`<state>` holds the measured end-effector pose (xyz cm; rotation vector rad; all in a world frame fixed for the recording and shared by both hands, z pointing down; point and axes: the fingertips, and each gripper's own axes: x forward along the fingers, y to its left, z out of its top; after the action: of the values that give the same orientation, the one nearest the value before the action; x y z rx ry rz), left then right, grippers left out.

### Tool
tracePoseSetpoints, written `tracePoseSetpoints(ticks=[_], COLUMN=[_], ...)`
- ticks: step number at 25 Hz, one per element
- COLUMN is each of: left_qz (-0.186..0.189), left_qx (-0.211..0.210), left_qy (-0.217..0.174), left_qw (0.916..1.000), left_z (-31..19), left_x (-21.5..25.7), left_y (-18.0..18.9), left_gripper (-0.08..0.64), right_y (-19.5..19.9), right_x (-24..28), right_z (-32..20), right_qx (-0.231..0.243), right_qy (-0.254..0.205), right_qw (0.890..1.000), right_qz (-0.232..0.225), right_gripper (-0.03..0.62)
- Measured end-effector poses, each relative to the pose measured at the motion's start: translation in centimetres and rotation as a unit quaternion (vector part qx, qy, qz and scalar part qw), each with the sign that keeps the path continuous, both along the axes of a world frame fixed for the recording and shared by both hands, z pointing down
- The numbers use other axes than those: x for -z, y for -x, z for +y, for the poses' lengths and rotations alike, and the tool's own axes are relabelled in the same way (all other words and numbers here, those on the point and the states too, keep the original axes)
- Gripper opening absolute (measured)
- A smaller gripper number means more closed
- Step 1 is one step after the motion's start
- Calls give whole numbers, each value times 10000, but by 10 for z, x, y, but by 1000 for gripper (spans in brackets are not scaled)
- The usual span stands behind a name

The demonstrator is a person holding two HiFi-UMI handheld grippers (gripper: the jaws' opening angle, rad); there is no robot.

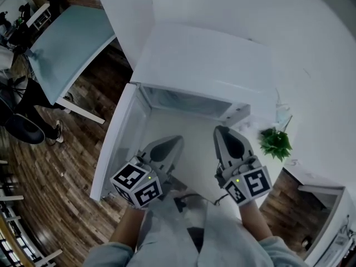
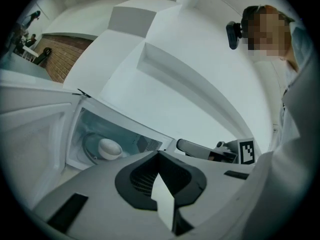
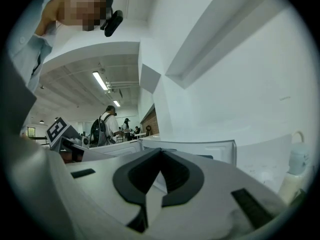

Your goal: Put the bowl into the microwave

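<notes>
Microwave (image 1: 206, 71) door (image 1: 119, 141) open at left; bowl (image 2: 109, 147) inside, on turntable (image 2: 90, 153). Left gripper (image 1: 169, 146) before the cavity, jaws closed together, nothing held. Right gripper (image 1: 227, 138) beside it, same. Plant (image 1: 276, 142) far right.
</notes>
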<state>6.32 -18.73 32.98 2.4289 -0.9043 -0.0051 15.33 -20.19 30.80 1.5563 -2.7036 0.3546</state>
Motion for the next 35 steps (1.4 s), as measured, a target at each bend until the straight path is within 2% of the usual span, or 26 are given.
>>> tracePoseSetpoints(ticks=[3,11,35], left_qz=[-91,-21,-45], left_qx=[8,121,136], left_qy=[-103,-182,-321], left_qw=[9999,9998,9994], left_z=[5,15,16], left_x=[5,16,14], left_y=[3,12,14], left_gripper=[-2,-2,-2], right_y=[4,16,18], right_x=[4,12,10], right_z=[6,13,16], right_qx=[60,231,248], right_qy=[-73,-230,-184], right_qw=[10000,9994,9994], right_qz=[27,88,127], right_gripper=[-2,-2,-2])
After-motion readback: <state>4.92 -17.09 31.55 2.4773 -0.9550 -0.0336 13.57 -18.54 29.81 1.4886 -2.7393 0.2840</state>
